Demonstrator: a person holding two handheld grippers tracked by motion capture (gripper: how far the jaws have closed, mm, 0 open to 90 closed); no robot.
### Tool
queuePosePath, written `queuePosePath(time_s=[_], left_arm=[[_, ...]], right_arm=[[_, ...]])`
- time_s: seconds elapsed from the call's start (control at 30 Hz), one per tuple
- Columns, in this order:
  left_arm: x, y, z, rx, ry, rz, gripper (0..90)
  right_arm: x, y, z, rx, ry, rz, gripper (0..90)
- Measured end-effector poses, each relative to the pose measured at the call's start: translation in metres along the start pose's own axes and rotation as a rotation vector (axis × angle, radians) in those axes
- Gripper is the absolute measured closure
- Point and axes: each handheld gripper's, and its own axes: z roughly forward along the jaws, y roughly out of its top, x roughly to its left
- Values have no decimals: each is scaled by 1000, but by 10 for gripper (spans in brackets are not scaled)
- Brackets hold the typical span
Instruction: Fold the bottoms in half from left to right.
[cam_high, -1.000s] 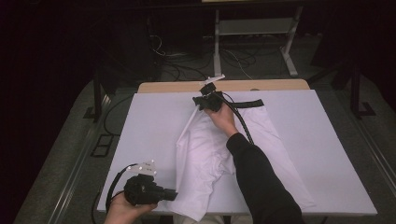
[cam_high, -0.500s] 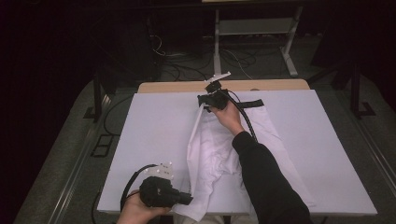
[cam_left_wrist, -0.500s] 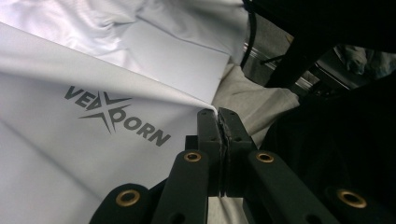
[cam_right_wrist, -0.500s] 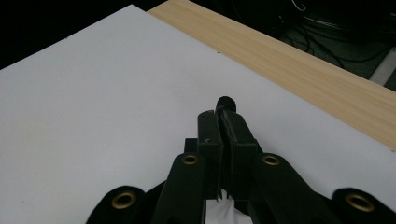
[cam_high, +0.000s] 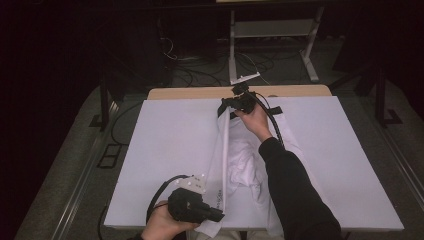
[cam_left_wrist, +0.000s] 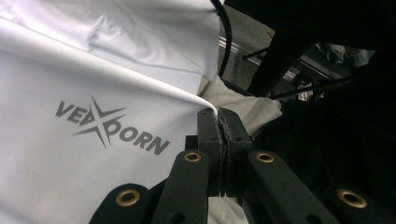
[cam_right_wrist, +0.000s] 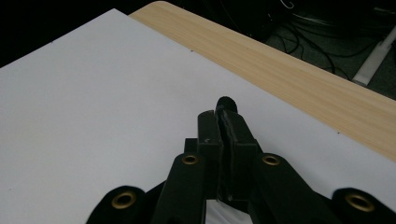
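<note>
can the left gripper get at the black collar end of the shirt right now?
Probably not. The left gripper is shut on the white shirt at the near edge of the table; the collar lies at the far end, beside the right gripper.

White board (cam_high: 165, 150) covers most of the tabletop. Bare wood strip of the table (cam_high: 190, 93) runs along the far edge at 12 o'clock; it is light-grained, with a rounded corner in the right gripper view (cam_right_wrist: 299, 60). White metal stand (cam_high: 270, 30) is on the floor past the table at 12, with loose black cables (cam_high: 200, 65) tangled around its base toward 11. Floor rail (cam_high: 80, 175) runs alongside the table at 9. Dark upright post (cam_high: 381, 95) at 2.
</note>
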Motion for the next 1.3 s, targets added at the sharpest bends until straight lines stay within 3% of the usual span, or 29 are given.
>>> queuePosePath(time_s=[0.27, 1.3], left_arm=[[-1, 21, 24, 22, -39, 57, 872], [-10, 67, 81, 52, -86, 153, 872]], right_arm=[[-11, -4, -5, 1, -3, 3, 853], [-51, -28, -42, -35, -23, 40, 852]])
